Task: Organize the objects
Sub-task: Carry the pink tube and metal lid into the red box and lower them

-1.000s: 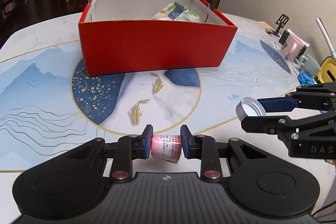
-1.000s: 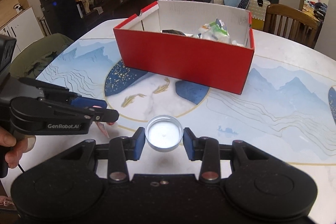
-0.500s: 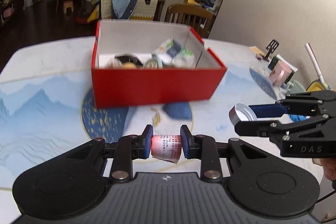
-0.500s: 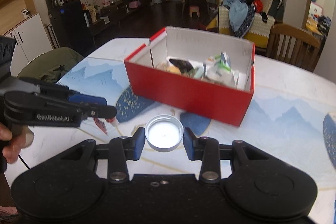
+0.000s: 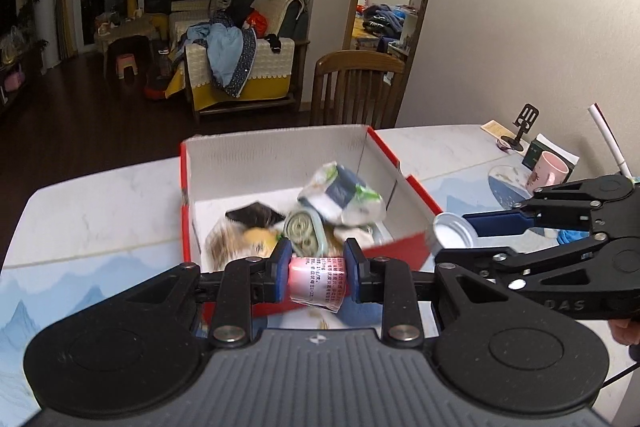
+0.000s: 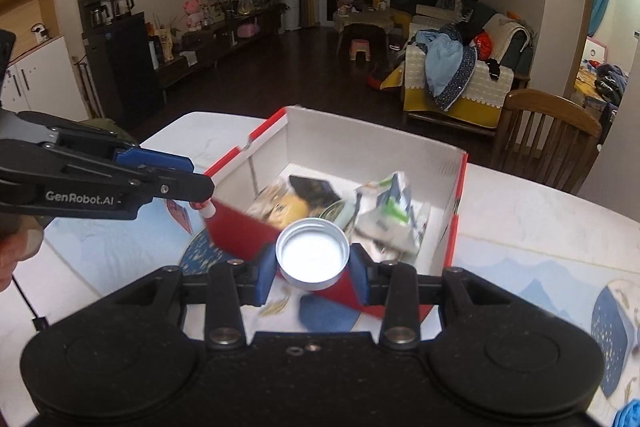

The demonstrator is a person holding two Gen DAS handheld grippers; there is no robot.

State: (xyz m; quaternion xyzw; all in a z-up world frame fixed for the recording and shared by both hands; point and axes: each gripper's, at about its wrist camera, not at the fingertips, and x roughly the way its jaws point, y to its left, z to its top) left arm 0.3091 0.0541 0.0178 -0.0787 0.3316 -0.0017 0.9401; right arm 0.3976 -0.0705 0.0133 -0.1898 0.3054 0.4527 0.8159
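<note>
My left gripper (image 5: pixel 317 269) is shut on a small pink bottle with printed text (image 5: pixel 318 279), held just above the near wall of the red box (image 5: pixel 408 247). My right gripper (image 6: pixel 313 269) is shut on a round metal lid with a white inside (image 6: pixel 312 255), also over the near wall of the red box (image 6: pixel 240 231). In the left wrist view the right gripper (image 5: pixel 460 239) holds the lid (image 5: pixel 454 235) at the box's right corner. In the right wrist view the left gripper (image 6: pixel 200 195) is at the box's left corner. The box holds several wrappers and packets (image 5: pixel 340 193).
The box stands on a marble table with a blue printed mat (image 5: pixel 52 291). A pink mug (image 5: pixel 546 173) and a phone stand (image 5: pixel 520 131) are at the far right. A wooden chair (image 5: pixel 356 87) is behind the table.
Both grippers have risen and moved forward toward the box, each still holding its object. The box's inside has come into view from above.
</note>
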